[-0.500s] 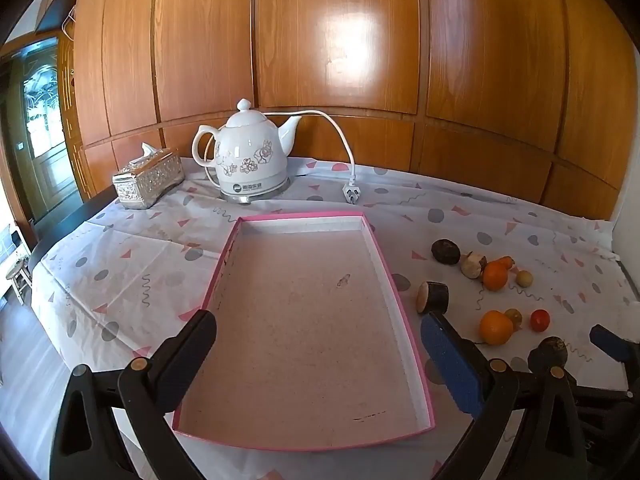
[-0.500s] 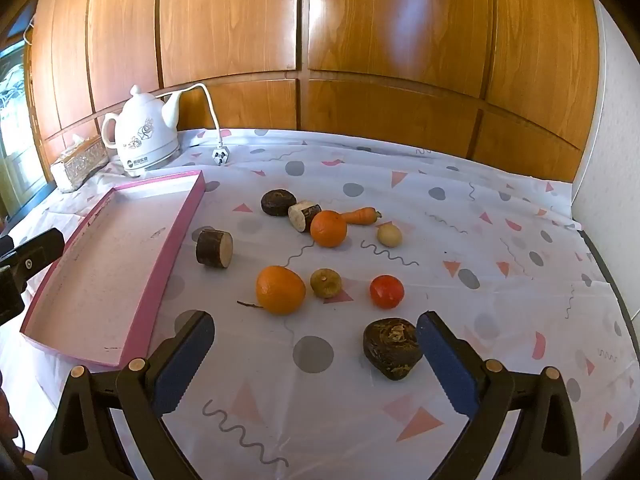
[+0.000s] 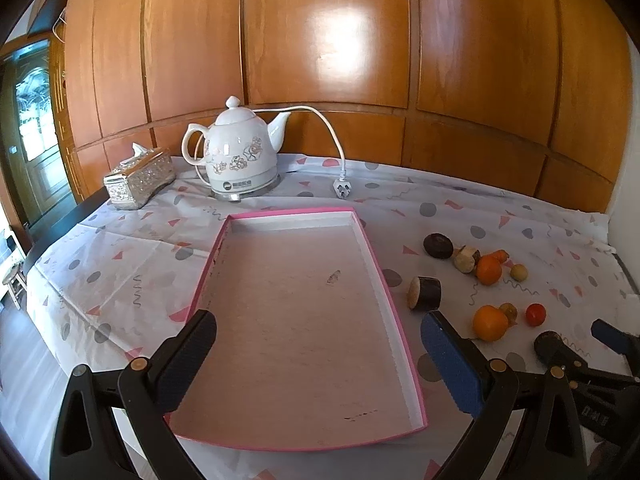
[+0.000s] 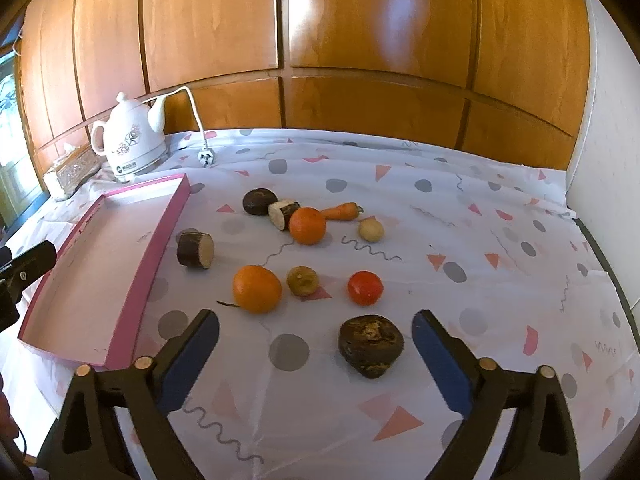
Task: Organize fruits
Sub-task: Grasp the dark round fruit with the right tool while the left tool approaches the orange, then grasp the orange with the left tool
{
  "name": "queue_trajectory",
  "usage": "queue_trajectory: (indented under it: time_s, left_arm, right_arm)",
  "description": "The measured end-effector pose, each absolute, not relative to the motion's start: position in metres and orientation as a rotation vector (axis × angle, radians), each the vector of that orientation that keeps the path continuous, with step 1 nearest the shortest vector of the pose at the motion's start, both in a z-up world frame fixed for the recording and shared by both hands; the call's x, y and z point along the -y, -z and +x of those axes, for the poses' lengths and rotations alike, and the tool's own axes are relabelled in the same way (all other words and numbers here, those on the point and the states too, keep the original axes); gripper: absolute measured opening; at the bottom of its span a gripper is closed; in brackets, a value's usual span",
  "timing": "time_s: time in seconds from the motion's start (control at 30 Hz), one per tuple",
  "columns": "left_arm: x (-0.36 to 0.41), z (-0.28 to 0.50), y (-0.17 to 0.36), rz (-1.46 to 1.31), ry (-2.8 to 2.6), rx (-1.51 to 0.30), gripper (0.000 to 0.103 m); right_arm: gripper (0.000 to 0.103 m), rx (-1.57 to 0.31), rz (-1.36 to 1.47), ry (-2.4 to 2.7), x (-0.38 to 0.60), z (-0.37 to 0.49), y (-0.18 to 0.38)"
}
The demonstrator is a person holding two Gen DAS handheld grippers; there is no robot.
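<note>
Fruits are all still loose on the tablecloth (image 4: 460, 216), none in the pink tray (image 3: 404, 344) so far. The tray sits right under and ahead of the left claw (image 3: 318, 354), whose blue pads are spread wide with nothing between them; its right pad hangs just past the tray's right rim. Way out beyond that claw there's a white kettle (image 3: 236, 160) with its cord and plug (image 3: 341, 190) lying on the cloth, and a silver tissue box (image 3: 138, 179) off to the far left of it

The right claw (image 4: 315, 354) is spread wide too, holding nothing. Closest to it is a dark lumpy fruit (image 4: 371, 344), sitting just inside its right pad, not touched by either pad as far as I can see. Just ahead of the left pad is the bigger orange (image 4: 257, 288), then going right a small brownish fruit (image 4: 303, 280) and a red tomato-looking one (image 4: 365, 287). Ahead-left of the claw, near the tray's edge, lies a cut log-shaped chunk (image 4: 195, 249) with a pale face. Further out is a cluster: a second orange (image 4: 307, 225) touching another cut chunk (image 4: 283, 213), a dark round fruit (image 4: 259, 201) behind that, a little carrot (image 4: 341, 211) poking out to the right, and a small pale ball (image 4: 371, 229) a bit apart

From the right camera the left claw's tip shows at the far left, over the tray
</note>
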State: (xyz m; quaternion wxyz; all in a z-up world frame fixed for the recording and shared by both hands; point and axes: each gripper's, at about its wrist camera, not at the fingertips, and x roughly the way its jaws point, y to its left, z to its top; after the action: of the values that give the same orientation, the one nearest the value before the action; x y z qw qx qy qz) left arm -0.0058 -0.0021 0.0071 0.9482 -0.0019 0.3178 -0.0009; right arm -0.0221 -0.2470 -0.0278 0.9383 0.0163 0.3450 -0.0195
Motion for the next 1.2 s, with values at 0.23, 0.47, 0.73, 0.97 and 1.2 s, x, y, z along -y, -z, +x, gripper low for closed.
queue_trajectory:
  time_s: [0.23, 0.47, 0.73, 0.97, 1.2]
  left_arm:
    - [0.007, -0.001, -0.002, -0.030, 0.094, -0.673, 0.103]
    - [0.026, 0.000, 0.003, -0.011, 0.193, -0.700, 0.103]
    - [0.063, 0.007, 0.011, 0.111, 0.320, -0.756, 0.103]
    - [0.083, 0.018, 0.015, 0.126, 0.375, -0.794, 0.103]
    - [0.101, 0.027, 0.017, 0.152, 0.416, -0.807, 0.103]
  right_arm:
    - [0.061, -0.737, 0.053, 0.058, 0.270, -0.028, 0.035]
    - [0.050, -0.786, 0.148, 0.060, 0.301, -0.030, 0.052]
    - [0.077, -0.841, 0.174, -0.009, 0.302, -0.009, 0.060]
    - [0.062, -0.864, 0.108, -0.033, 0.293, 0.011, 0.069]
    - [0.050, -0.859, 0.081, 0.039, 0.309, 0.017, 0.073]
